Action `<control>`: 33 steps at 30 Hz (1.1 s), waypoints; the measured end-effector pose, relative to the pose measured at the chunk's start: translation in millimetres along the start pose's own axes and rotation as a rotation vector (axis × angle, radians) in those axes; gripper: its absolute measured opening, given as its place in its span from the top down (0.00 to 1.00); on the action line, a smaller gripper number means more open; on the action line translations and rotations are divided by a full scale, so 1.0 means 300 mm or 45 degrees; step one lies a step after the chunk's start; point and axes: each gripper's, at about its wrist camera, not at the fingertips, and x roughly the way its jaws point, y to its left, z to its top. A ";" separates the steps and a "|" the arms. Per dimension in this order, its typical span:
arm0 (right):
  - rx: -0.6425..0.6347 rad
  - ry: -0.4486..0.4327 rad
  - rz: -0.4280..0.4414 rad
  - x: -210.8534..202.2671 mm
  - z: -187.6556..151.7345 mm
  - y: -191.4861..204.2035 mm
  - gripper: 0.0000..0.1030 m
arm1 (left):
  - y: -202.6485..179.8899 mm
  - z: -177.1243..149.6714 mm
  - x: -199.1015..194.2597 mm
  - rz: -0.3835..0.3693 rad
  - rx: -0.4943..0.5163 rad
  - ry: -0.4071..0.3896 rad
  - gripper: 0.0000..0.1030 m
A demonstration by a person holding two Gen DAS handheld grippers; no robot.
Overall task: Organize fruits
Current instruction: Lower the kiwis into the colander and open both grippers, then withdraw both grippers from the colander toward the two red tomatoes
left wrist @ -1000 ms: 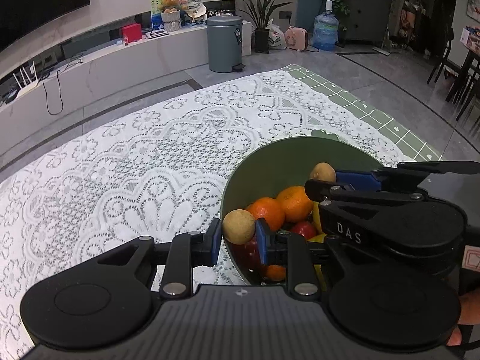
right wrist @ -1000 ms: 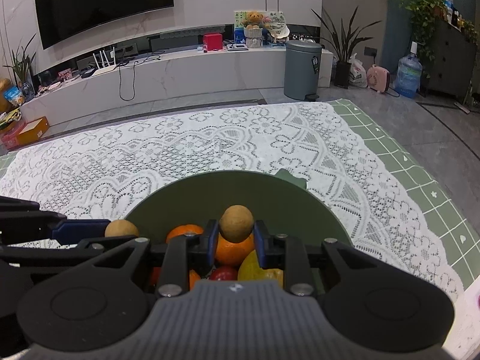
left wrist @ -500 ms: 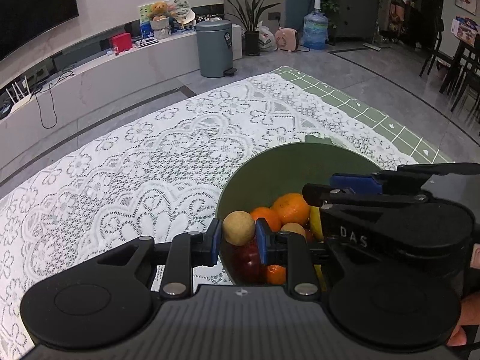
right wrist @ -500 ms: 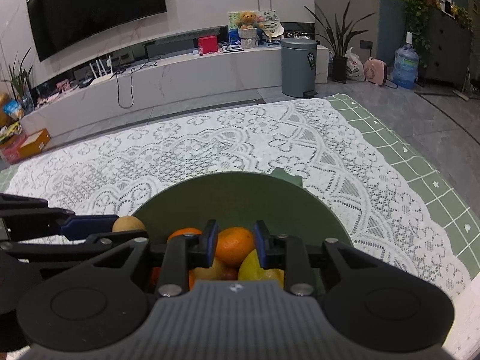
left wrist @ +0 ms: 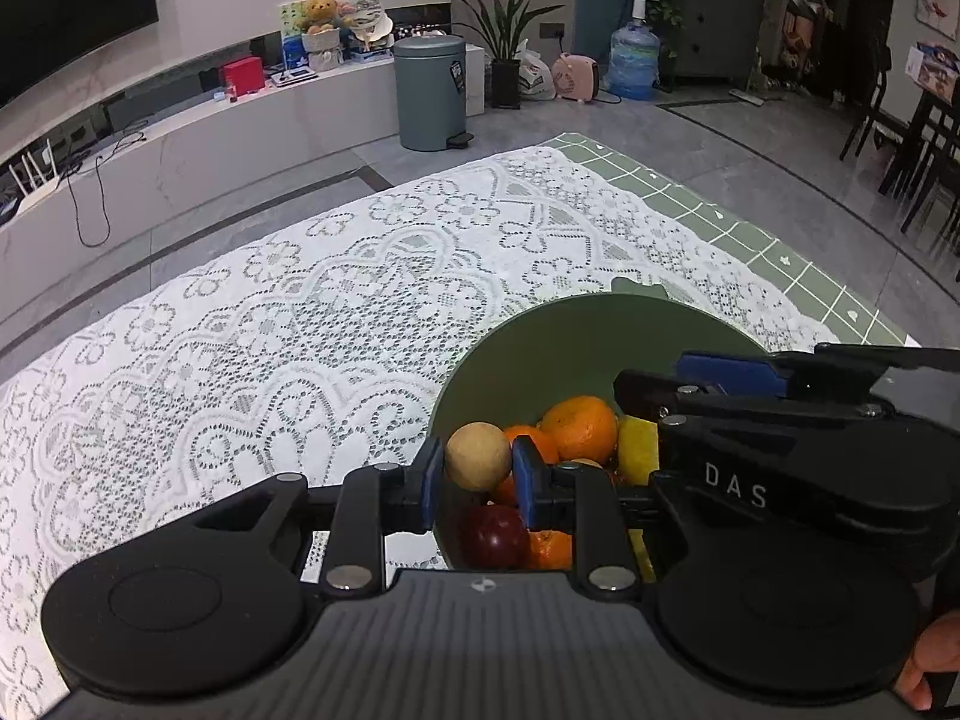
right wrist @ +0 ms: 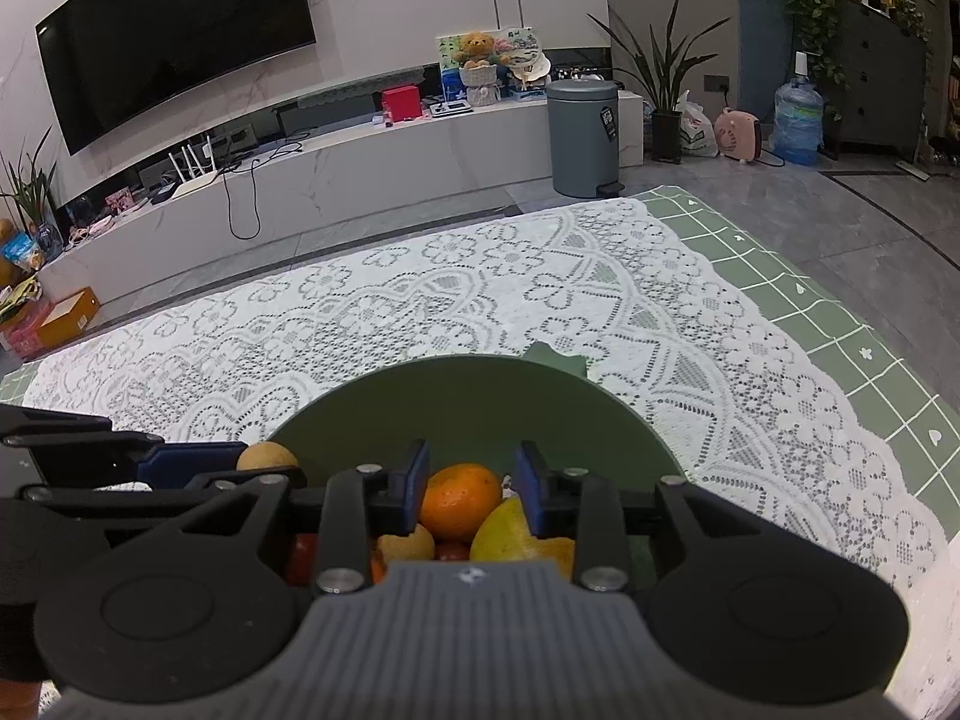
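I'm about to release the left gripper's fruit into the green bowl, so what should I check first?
1. Grip: the left gripper has its pads pressed on both sides of the tan fruit: ok.
2. Drop position: the tan fruit sits at the near-left rim of the green bowl; whether it is fully inside the rim: cannot tell.
3. The right gripper is empty: its jaws are opening with nothing pinched, and the orange lies below them in the bowl: ok.
4. Room in the bowl: fruit is piled at the near side and the far wall is bare: ok.
5. Clearance between the grippers: they are close side by side; contact: cannot tell.
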 end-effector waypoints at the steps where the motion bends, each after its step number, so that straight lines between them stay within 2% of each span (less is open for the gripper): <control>1: -0.003 -0.004 -0.001 -0.002 -0.001 0.001 0.71 | 0.002 -0.001 -0.002 0.000 -0.005 -0.001 0.71; 10: -0.008 -0.032 -0.001 -0.014 -0.002 0.003 0.65 | 0.024 -0.006 -0.044 0.021 -0.050 -0.033 0.56; 16: -0.065 -0.063 0.008 -0.032 -0.007 0.032 0.59 | 0.039 -0.026 -0.097 0.047 -0.085 -0.056 0.55; 20: -0.141 -0.114 0.006 -0.058 -0.020 0.067 0.49 | 0.066 -0.049 -0.144 0.094 -0.130 -0.062 0.53; 33: -0.251 -0.280 0.042 -0.192 -0.084 0.162 0.46 | 0.154 -0.186 -0.294 0.183 -0.233 -0.090 0.53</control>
